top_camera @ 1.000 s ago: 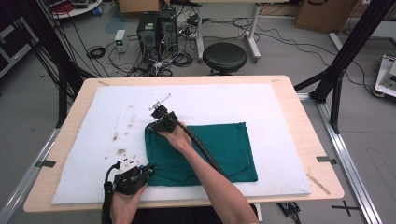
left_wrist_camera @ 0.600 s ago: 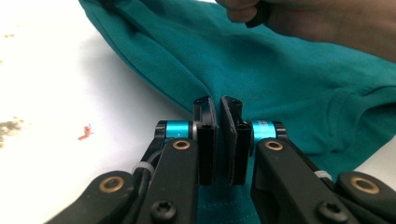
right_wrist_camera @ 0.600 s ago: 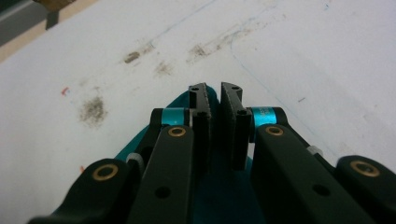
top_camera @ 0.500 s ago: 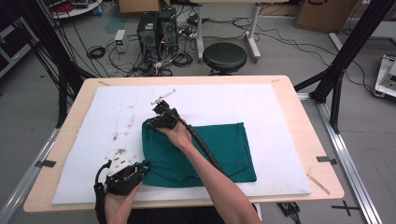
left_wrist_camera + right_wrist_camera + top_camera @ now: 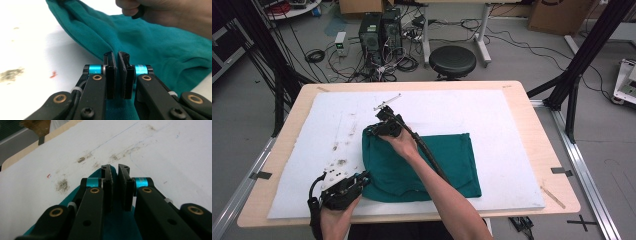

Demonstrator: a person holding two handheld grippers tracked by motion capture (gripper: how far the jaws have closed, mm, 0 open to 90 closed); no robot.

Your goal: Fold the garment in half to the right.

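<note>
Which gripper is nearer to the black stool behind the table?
The right gripper. It grips the green cloth at its far corner, toward the stool; the left gripper grips the near corner, farther away.

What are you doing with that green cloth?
A person is handling a teal cloth on a white mat with a two-jaw gripper in each hand. The left gripper is shut on the cloth's near left corner. The right gripper is shut on its far left corner. The cloth lies mostly flat, bunched along its left edge.
</note>
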